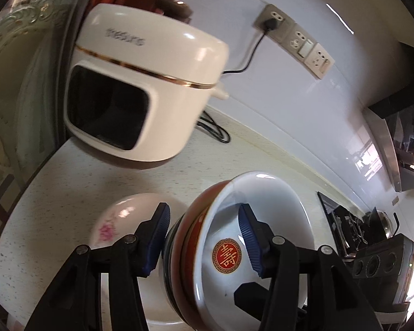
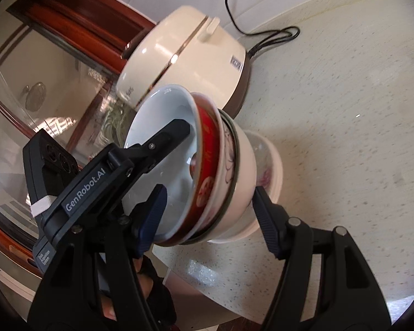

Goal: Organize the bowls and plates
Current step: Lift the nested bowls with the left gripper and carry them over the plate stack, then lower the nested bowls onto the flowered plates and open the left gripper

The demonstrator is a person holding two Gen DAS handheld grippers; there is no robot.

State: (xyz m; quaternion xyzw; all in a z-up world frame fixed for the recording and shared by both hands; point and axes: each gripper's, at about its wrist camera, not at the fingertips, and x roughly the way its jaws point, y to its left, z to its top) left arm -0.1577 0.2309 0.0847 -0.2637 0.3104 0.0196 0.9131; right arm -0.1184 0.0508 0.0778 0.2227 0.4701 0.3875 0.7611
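A stack of nested bowls (image 1: 196,248) hangs tilted on its side above the counter. Its innermost bowl (image 2: 162,127) is white inside with a red and gold emblem (image 1: 226,253) and red outside. My left gripper (image 1: 204,237) is shut on the stack's wall, one pad inside, the other on the outside. My right gripper (image 2: 208,218) is shut on the stack from the other side, one finger in the top bowl, one on the outer white bowl (image 2: 243,165). Behind the stack, a pink-flowered bowl (image 1: 116,220) sits on the counter; whether the stack touches it I cannot tell.
A white rice cooker (image 1: 140,82) stands at the back of the speckled counter (image 2: 345,138), its black cord (image 1: 215,132) coiled beside it and plugged into the wall sockets (image 1: 298,41). A stove (image 1: 353,229) lies far right. A wood-framed glass door (image 2: 41,82) is behind the cooker.
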